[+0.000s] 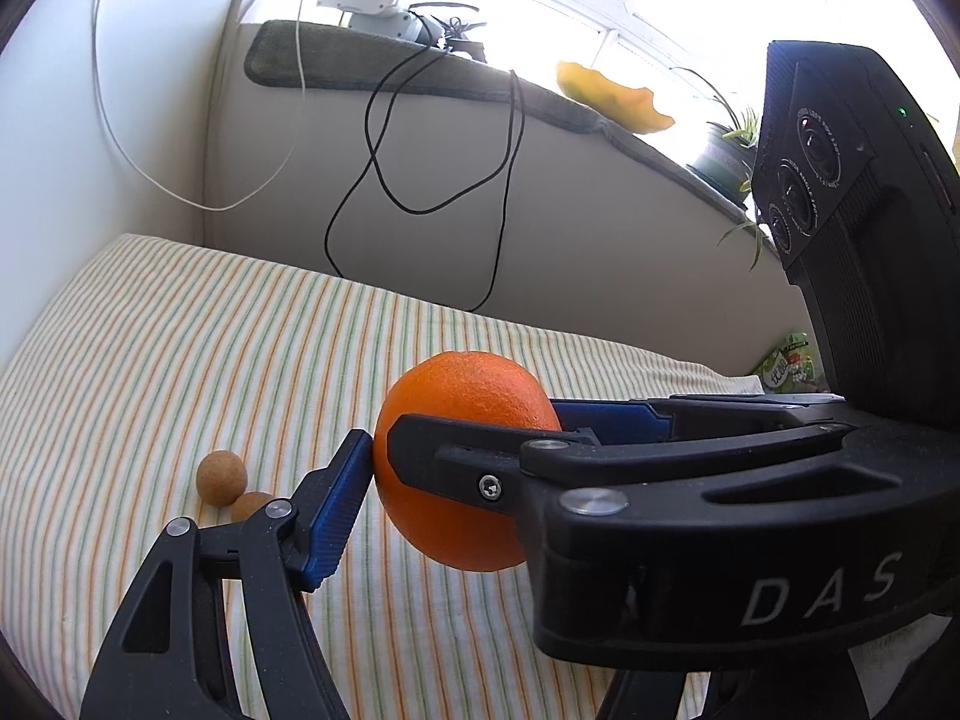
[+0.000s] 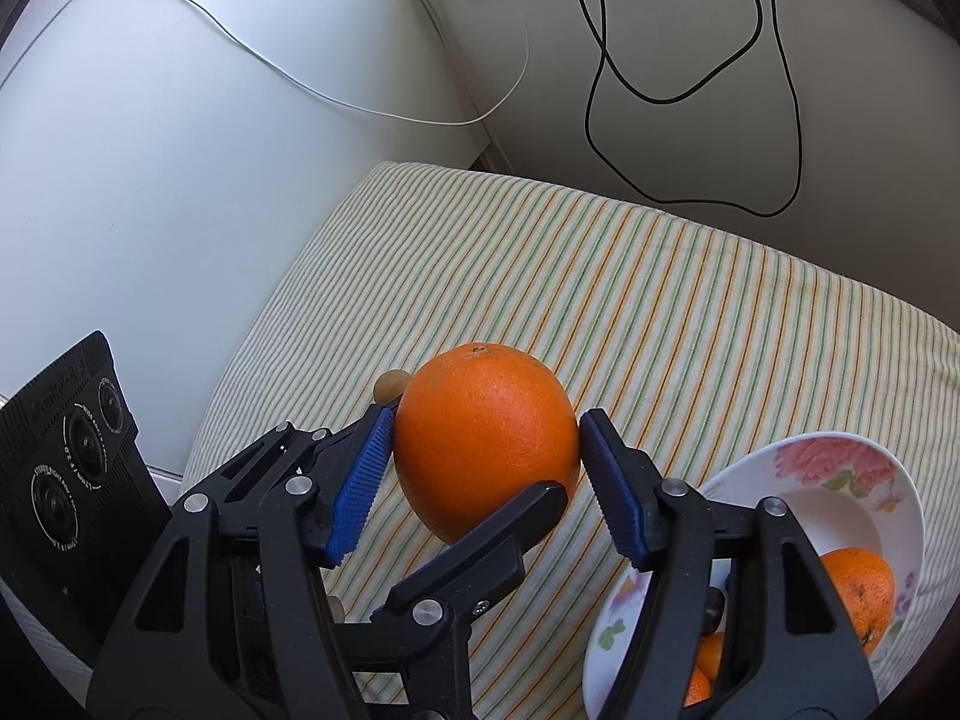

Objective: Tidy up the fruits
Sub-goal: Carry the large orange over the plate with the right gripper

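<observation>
Right wrist view: orange is hanging above the striped cloth.
Right gripper: pads are squeezing its sides.
Left gripper: also clamping it.
Bowl: sitting nearby, holding more fruit.

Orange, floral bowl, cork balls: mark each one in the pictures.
orange [image 2: 486, 438], right wrist view, middle of its front peel.
floral bowl [image 2: 840, 462], right wrist view, far inner wall by the pink flower.
cork balls [image 1: 222, 476], left wrist view, centre of the larger ball.
</observation>
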### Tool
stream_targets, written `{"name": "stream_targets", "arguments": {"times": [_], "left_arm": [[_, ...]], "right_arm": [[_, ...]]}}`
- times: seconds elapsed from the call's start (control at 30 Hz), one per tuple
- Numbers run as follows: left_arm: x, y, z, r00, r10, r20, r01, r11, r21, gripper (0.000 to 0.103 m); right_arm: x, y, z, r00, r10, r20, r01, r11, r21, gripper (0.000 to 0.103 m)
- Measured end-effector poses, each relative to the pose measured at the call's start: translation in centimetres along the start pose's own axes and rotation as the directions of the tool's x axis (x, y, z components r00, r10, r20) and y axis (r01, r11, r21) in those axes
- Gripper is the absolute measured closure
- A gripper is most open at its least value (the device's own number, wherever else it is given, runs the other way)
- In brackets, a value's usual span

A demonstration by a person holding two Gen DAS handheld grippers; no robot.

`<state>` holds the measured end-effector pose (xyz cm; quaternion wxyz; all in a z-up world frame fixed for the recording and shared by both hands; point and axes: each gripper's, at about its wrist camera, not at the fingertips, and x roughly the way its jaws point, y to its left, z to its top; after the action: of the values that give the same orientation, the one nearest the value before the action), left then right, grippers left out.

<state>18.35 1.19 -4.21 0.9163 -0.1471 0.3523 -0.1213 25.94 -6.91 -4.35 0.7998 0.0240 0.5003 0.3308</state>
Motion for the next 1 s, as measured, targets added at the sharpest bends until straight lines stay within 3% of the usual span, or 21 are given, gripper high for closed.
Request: {"name": "stream_targets", "arguments": {"times": [0.5, 1.0], "left_arm": [[-0.1, -5.5, -0.9, 0.997, -0.075, -0.009, 0.075, 0.994, 0.079, 0.038], [2.2, -7.2, -1.0, 0.995, -0.089, -0.045, 0.093, 0.990, 0.104, 0.038]], "right_arm": [[-5.5, -2.3, -2.8, 0.998, -0.051, 0.046, 0.050, 0.999, 0.015, 0.036], [-6.7, -5.0, -4.2, 0.996, -0.078, 0.045, 0.075, 0.996, 0.053, 0.036]]}}
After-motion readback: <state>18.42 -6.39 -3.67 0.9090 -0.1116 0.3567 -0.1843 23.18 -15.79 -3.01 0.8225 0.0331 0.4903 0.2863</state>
